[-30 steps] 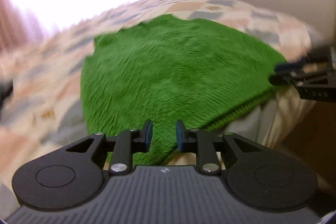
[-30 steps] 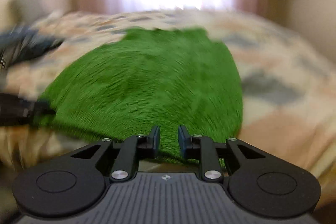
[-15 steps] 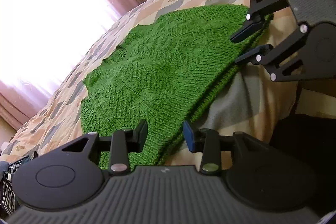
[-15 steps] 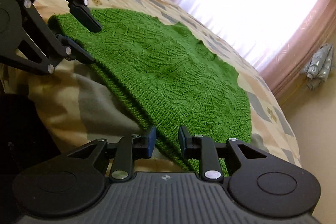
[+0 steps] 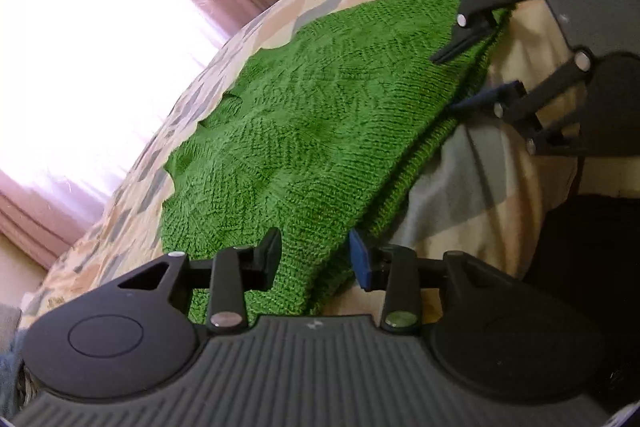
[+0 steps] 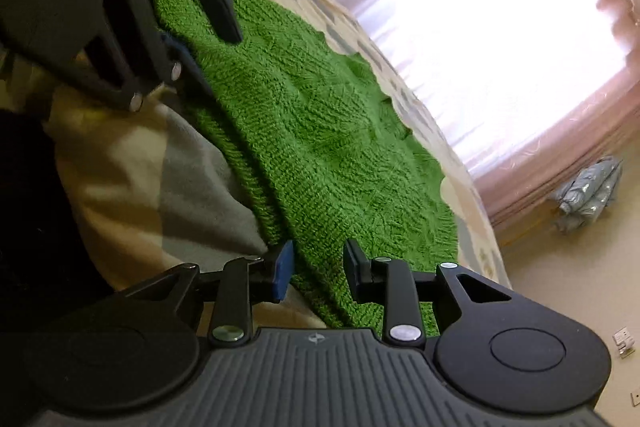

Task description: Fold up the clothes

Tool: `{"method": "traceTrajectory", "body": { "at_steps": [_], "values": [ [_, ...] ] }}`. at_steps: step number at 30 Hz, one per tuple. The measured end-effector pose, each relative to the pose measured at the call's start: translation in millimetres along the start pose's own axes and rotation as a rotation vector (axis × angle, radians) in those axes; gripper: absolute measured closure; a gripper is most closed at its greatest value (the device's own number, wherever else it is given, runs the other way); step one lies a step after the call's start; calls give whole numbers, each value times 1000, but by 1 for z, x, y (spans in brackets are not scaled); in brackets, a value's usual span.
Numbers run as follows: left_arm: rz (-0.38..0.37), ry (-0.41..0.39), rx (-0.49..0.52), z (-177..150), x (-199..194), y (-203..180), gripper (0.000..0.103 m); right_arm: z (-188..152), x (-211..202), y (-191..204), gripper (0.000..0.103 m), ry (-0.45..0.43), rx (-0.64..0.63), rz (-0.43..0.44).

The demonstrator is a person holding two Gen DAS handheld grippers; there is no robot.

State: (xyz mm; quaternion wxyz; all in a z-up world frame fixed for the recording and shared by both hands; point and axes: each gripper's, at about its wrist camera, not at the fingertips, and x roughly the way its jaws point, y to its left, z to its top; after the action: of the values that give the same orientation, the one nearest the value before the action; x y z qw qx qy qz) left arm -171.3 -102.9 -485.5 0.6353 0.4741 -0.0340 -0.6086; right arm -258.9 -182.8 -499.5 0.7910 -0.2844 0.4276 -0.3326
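A green knitted sweater [image 5: 304,131] lies flat on a bed, its ribbed hem hanging over the near edge; it also shows in the right wrist view [image 6: 320,131]. My left gripper [image 5: 316,259] is open, its jaws straddling the hem at one bottom corner. My right gripper [image 6: 318,267] is open, its jaws straddling the hem at the other corner. Each gripper appears in the other's view: the right gripper [image 5: 460,79] at upper right, the left gripper [image 6: 208,55] at upper left, both open around the hem.
The bed has a patterned beige, peach and grey cover [image 5: 472,187] that drapes over the near edge [image 6: 168,179]. A bright window with pink curtains [image 5: 80,47] is behind the bed. A grey bundle [image 6: 588,195] lies by the curtain.
Both grippers have tilted sideways and come in at the hem corners. Their jaws have opened wider around the hem edge. The sweater has not moved.
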Motion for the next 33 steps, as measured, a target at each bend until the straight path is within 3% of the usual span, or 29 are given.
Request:
{"method": "traceTrajectory", "body": {
  "at_steps": [7, 8, 9, 11, 13, 14, 20, 23, 26, 27, 29, 30, 33],
  "values": [
    [41, -4, 82, -6, 6, -13, 69, -6, 6, 2, 75, 5, -38, -62],
    [39, -7, 77, -6, 7, -11, 80, -5, 7, 0, 77, 1, -34, -68],
    [24, -10, 62, -6, 6, -7, 87, -5, 8, -1, 86, -3, -28, -71],
    [30, -35, 35, -6, -2, -1, 91, -4, 9, -6, 102, -9, -5, -66],
    [33, -70, 20, -7, -15, 4, 95, -5, 4, -15, 103, -30, 41, -53],
    [30, -89, 12, -8, -22, 6, 102, -6, 0, -20, 103, -41, 62, -45],
    [-23, -7, -5, -26, -6, -12, 102, -20, -21, -14, 103, -26, 78, 23],
    [-34, -32, -38, -18, -17, -3, 101, -23, -10, -2, 100, 8, 59, 46],
    [-81, -59, -181, -11, -32, 31, 99, -18, -16, -11, 94, 18, 87, 86],
    [-108, -71, -259, -9, -37, 46, 98, -17, -21, -20, 87, 7, 133, 117],
    [-173, -97, -452, -7, -40, 78, 91, -17, -34, -46, 83, -19, 304, 201],
    [-195, -105, -544, -7, -35, 93, 79, -17, -39, -61, 80, -36, 406, 240],
    [-238, -39, -743, -8, -9, 115, 71, -26, -34, -111, 63, -93, 783, 301]
  ]
}}
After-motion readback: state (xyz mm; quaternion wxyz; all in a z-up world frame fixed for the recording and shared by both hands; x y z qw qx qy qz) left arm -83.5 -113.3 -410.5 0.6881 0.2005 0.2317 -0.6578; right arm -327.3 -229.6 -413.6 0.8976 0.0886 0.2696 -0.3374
